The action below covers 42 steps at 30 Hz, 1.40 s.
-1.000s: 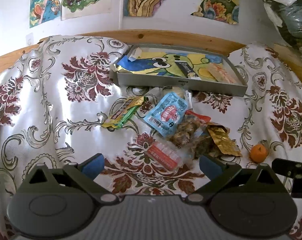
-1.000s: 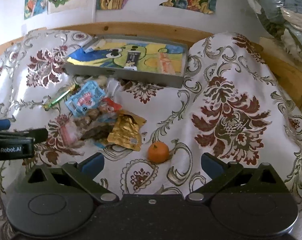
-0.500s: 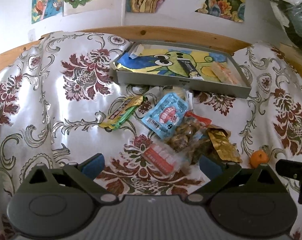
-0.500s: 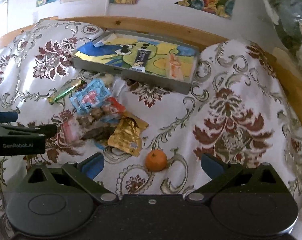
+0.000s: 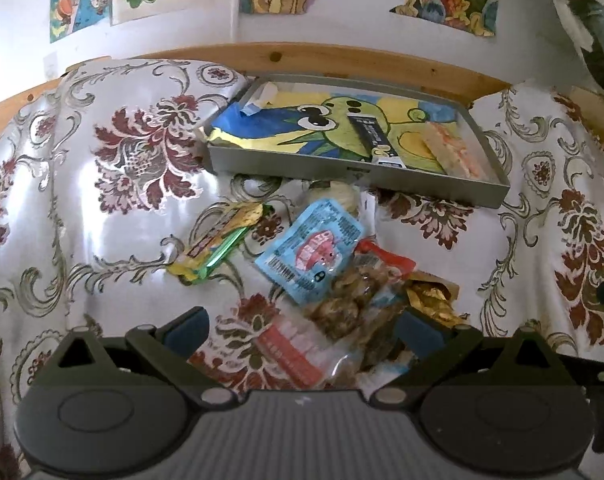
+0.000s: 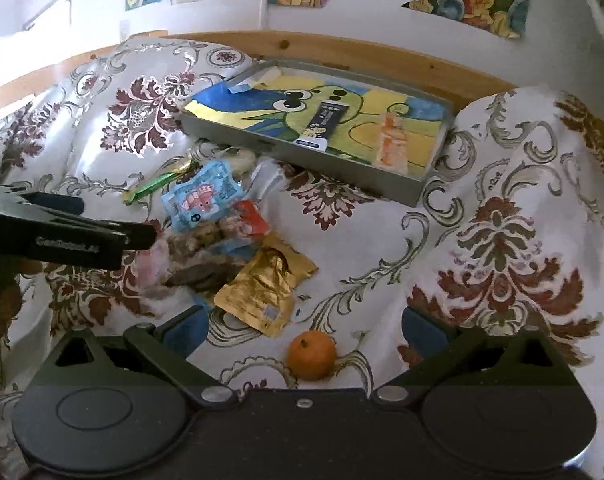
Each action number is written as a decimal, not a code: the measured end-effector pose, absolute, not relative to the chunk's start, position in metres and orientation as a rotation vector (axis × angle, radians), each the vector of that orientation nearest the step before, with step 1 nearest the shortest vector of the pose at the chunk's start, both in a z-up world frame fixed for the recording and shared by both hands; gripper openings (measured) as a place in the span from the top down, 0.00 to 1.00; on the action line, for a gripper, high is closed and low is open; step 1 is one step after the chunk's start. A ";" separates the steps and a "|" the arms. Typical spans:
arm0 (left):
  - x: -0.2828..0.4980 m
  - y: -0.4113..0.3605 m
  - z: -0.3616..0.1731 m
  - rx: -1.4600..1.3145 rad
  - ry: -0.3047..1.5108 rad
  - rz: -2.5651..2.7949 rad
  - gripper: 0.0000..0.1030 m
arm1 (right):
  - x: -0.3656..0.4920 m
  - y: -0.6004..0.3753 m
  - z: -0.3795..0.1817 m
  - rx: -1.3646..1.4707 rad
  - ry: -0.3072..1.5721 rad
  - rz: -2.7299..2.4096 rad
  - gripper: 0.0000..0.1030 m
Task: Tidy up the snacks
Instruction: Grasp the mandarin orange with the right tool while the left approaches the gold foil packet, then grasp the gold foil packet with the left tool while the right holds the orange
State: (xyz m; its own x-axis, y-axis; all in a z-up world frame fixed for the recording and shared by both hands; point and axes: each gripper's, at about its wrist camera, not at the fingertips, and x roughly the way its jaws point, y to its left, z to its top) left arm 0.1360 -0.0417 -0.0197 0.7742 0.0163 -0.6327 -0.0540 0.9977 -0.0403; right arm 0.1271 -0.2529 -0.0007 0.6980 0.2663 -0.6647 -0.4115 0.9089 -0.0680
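Note:
A heap of snack packets lies on the floral cloth. My left gripper (image 5: 302, 330) is open, low over a clear packet with a red label (image 5: 291, 354) and a bag of brown nuggets (image 5: 352, 300). Behind them lie a blue packet (image 5: 312, 256), a yellow-green bar (image 5: 217, 242) and a gold pouch (image 5: 432, 298). A grey tray (image 5: 334, 166) at the back holds a dark bar (image 5: 372, 136) and an orange-white packet (image 5: 456, 150). My right gripper (image 6: 304, 326) is open just above a small orange (image 6: 312, 354), beside the gold pouch (image 6: 263, 290). The left gripper (image 6: 61, 232) shows at the left of the right wrist view.
A wooden rail (image 5: 342, 62) runs behind the tray under a white wall with posters. The cloth (image 6: 502, 240) bulges up at the right. A plastic-wrapped bundle (image 5: 590, 20) hangs at the upper right.
Both grippers have moved forward and lower. The left one now stands over the red-label packet and nuggets bag; the orange has come between the right gripper's open fingers.

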 end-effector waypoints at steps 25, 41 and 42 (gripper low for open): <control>0.149 -0.074 -0.036 -0.134 0.679 -0.221 0.01 | 0.150 -0.250 -0.048 -0.366 0.817 0.447 0.48; 0.195 -0.103 -0.056 -0.166 0.816 -0.302 0.29 | 0.159 -0.264 -0.041 -0.349 0.831 0.390 0.63; 0.199 -0.107 -0.057 -0.152 0.826 -0.302 0.30 | 0.160 -0.266 -0.041 -0.339 0.833 0.387 0.63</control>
